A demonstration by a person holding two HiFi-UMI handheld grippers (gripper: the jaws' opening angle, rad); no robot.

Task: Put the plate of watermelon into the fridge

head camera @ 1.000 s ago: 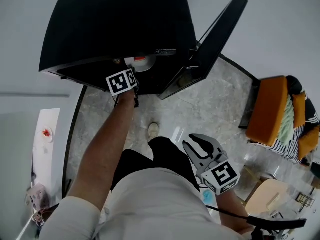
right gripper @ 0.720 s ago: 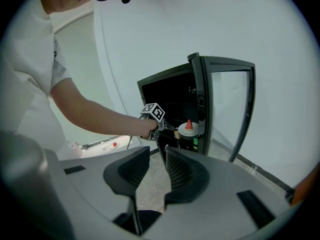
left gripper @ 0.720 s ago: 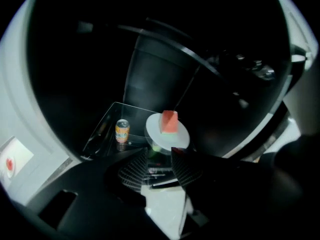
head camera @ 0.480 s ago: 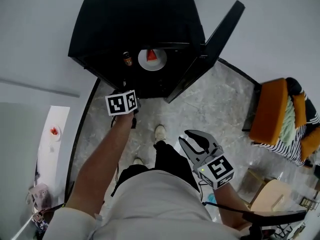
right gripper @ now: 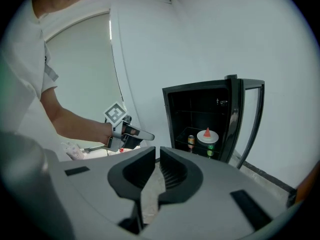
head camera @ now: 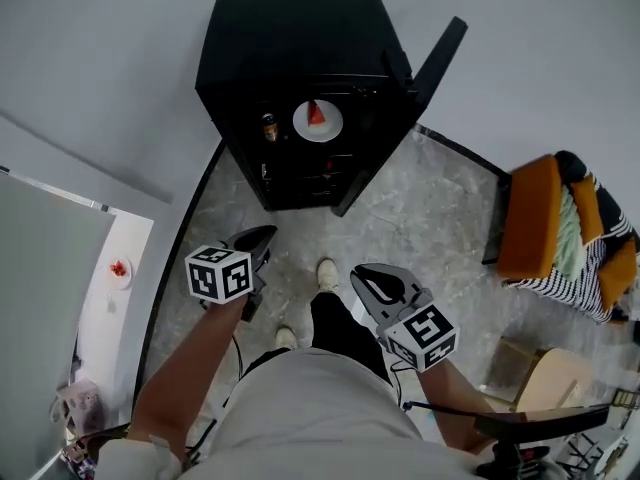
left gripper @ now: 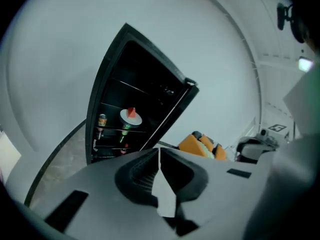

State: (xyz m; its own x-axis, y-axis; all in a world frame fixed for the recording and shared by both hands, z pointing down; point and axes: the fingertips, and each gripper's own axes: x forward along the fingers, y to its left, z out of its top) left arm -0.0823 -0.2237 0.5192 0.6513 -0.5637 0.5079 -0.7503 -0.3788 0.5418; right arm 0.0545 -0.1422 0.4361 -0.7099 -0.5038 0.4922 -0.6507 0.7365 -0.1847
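Note:
The white plate with a red watermelon wedge (head camera: 318, 120) rests on a shelf inside the open black fridge (head camera: 290, 38), beside a can (head camera: 268, 126); the plate (left gripper: 131, 116) (right gripper: 207, 135) shows in both gripper views too. My left gripper (head camera: 256, 238) hangs low in front of the fridge, well short of it; its jaws are closing, tips touching, nothing between them. My right gripper (head camera: 374, 281) is held near my waist; its jaws are closing too, with a narrow gap and nothing in it. The left gripper (right gripper: 144, 134) also appears in the right gripper view.
The fridge door (head camera: 436, 56) stands open to the right. An orange chair with striped cloth (head camera: 555, 228) sits at the right, a wooden stool (head camera: 545, 383) below it. A white counter (head camera: 105, 298) with a small red item runs along the left. Grey marble floor lies between.
The left gripper has come back out of the fridge and down, leaving the plate on the shelf. I have stepped back from the fridge. Both grippers' jaws have narrowed from wide open.

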